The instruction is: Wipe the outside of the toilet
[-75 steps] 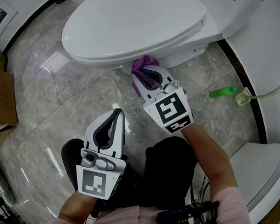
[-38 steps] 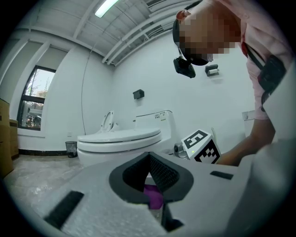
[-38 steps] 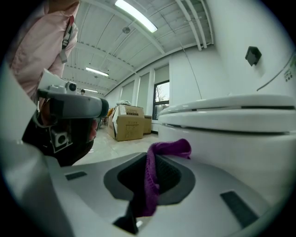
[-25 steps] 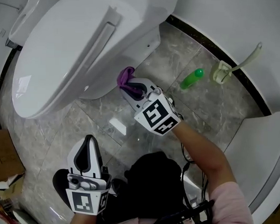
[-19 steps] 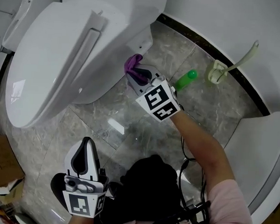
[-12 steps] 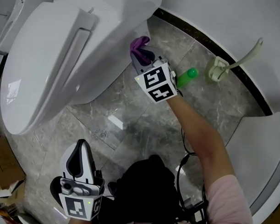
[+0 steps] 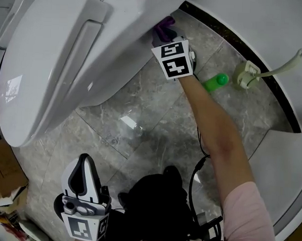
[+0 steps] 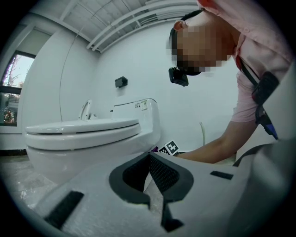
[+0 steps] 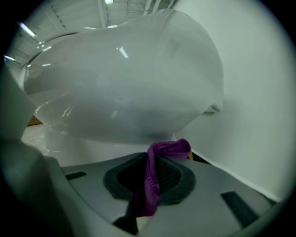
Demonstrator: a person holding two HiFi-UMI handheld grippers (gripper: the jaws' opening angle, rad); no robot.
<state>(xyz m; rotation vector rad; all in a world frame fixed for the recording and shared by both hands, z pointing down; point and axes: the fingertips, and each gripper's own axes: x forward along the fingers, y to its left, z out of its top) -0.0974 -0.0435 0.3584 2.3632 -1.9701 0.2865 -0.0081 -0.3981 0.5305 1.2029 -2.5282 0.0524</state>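
Note:
The white toilet [image 7: 69, 55] fills the upper left of the head view, lid down. My right gripper [image 7: 166, 36] is shut on a purple cloth [image 7: 163, 28] and holds it against the toilet's rear side, low by the wall. In the right gripper view the purple cloth [image 9: 157, 171] hangs pinched between the jaws, with the toilet's curved bowl [image 9: 125, 88] just above. My left gripper [image 7: 82, 174] hangs near the bottom left, away from the toilet, its jaws shut on nothing. The left gripper view shows the toilet [image 8: 88, 134] side-on.
A green bottle [image 7: 215, 81] lies on the marble floor beside a toilet brush holder [image 7: 246, 74] near the wall. A white fixture [image 7: 283, 161] sits at the right. Cardboard [image 7: 3, 162] lies at the left edge. A dark shoe [image 7: 158, 197] is below.
My right gripper has carried the cloth up along the toilet's side toward the back wall. The left gripper has stayed low and shut.

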